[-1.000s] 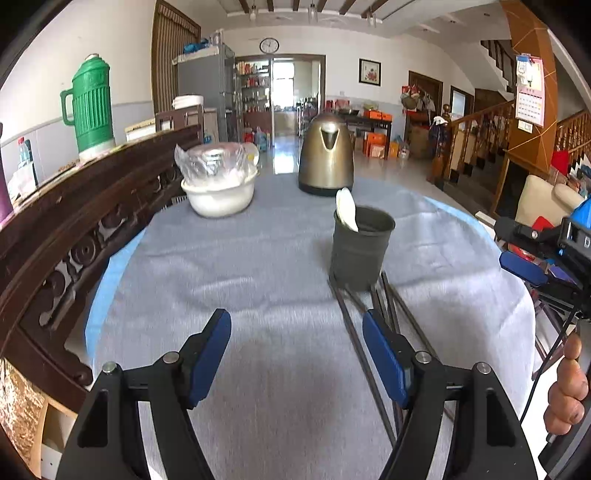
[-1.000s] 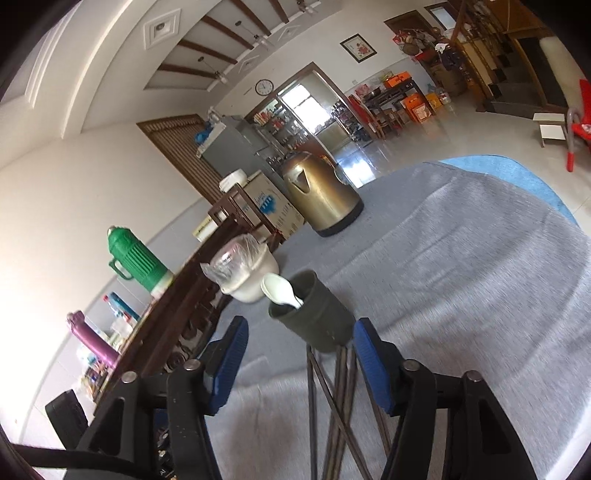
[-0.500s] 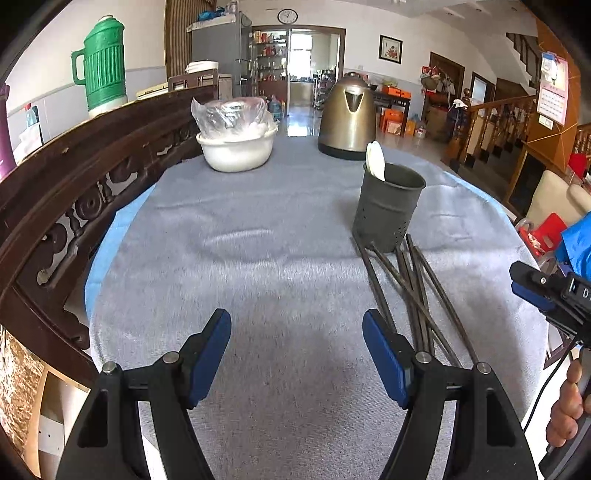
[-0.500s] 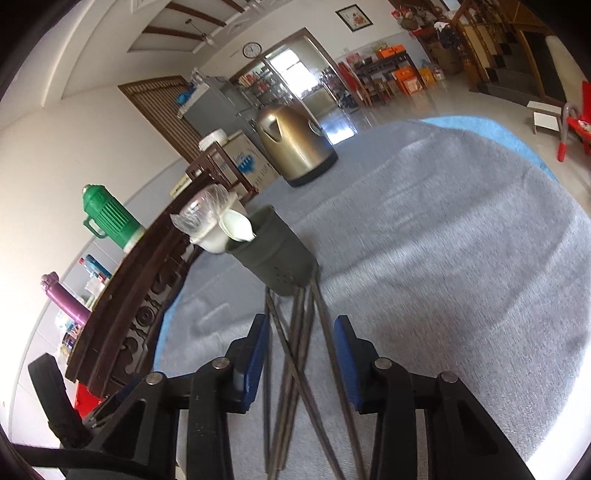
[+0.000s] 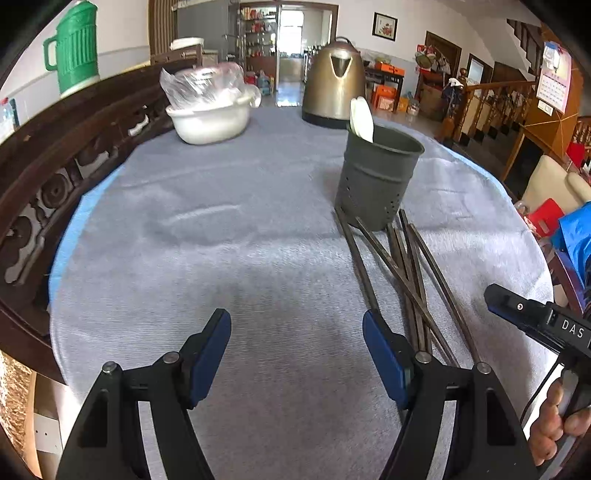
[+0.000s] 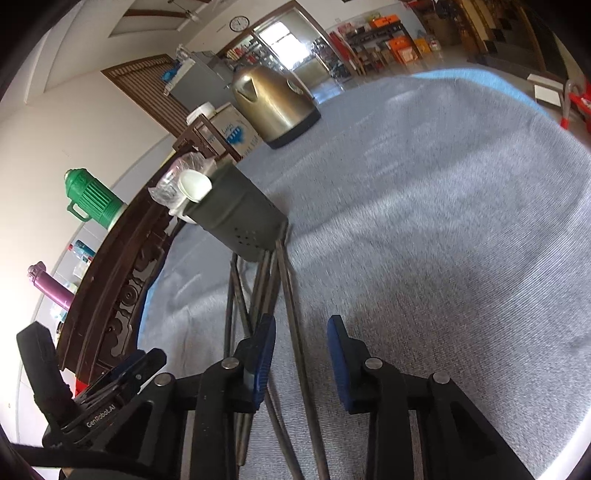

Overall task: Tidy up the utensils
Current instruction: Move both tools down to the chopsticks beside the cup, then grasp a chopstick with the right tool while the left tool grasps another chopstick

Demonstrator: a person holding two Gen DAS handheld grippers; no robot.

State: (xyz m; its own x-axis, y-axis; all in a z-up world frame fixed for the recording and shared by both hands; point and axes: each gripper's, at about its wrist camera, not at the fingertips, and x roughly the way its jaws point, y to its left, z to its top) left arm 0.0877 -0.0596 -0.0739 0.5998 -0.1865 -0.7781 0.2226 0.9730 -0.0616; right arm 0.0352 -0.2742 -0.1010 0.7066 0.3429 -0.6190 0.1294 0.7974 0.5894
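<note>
On the grey cloth (image 5: 221,258) stands one dark perforated utensil holder (image 5: 376,181), and one white spoon (image 5: 362,120) leans in it. Near its base lies a crossed heap of dark chopsticks (image 5: 402,266); I count about six, though they overlap too much to be sure. At the far end sits one brass-coloured kettle (image 5: 334,88). Far left is one white bowl (image 5: 208,123) with one clear plastic bag (image 5: 201,86) bunched in it. Beyond the one carved wooden rail (image 5: 55,166) on the left stand one green thermos jug (image 5: 75,48) and one purple bottle (image 6: 50,286). One round clock (image 6: 238,24) hangs on the far wall.
</note>
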